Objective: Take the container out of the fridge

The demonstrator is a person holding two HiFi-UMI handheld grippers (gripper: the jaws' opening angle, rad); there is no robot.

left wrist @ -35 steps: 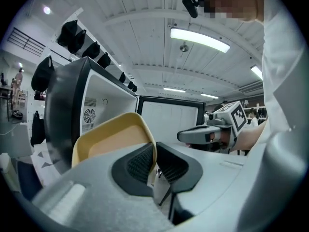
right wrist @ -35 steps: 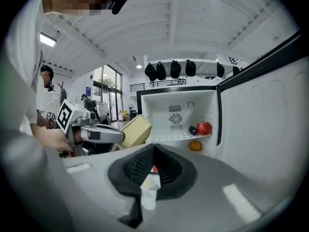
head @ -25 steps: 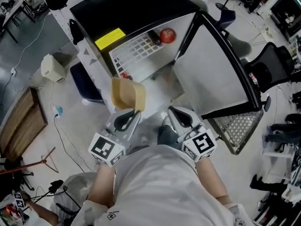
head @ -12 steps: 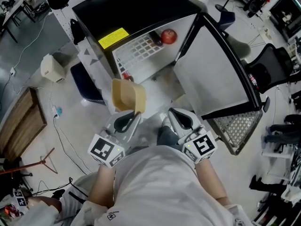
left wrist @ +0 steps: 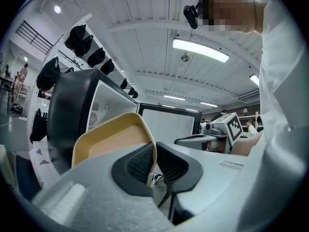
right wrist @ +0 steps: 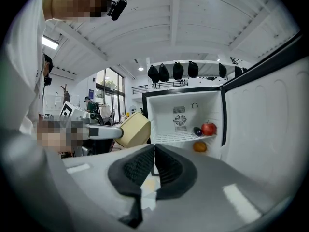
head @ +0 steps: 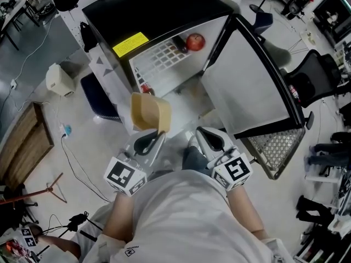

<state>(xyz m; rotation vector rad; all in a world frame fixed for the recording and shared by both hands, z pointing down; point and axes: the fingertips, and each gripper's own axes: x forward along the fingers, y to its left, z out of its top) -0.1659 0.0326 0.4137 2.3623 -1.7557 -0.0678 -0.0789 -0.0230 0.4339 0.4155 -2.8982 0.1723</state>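
Where fridge (head: pixel 148 10) stands, floor (head: pixel 93 141) is pale.

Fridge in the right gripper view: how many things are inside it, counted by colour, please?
Red: 1, apple
Dark purple: 1, small fruit
Orange: 1, round fruit, on the level below
Total: 3

Premises: a robotics lab or workshop hall, not a home. A small fridge (head: pixel 164 32) stands on the bare floor (head: pixel 30 62) ahead of both tools. An office chair (head: pixel 317 75) stands well right of the right tool (head: pixel 202 136). Loose cables (head: pixel 67 147) trail left of the left tool (head: pixel 156 136). Strip lights (left wrist: pixel 200 50) on a white beamed ceiling (left wrist: pixel 145 42) overhead.
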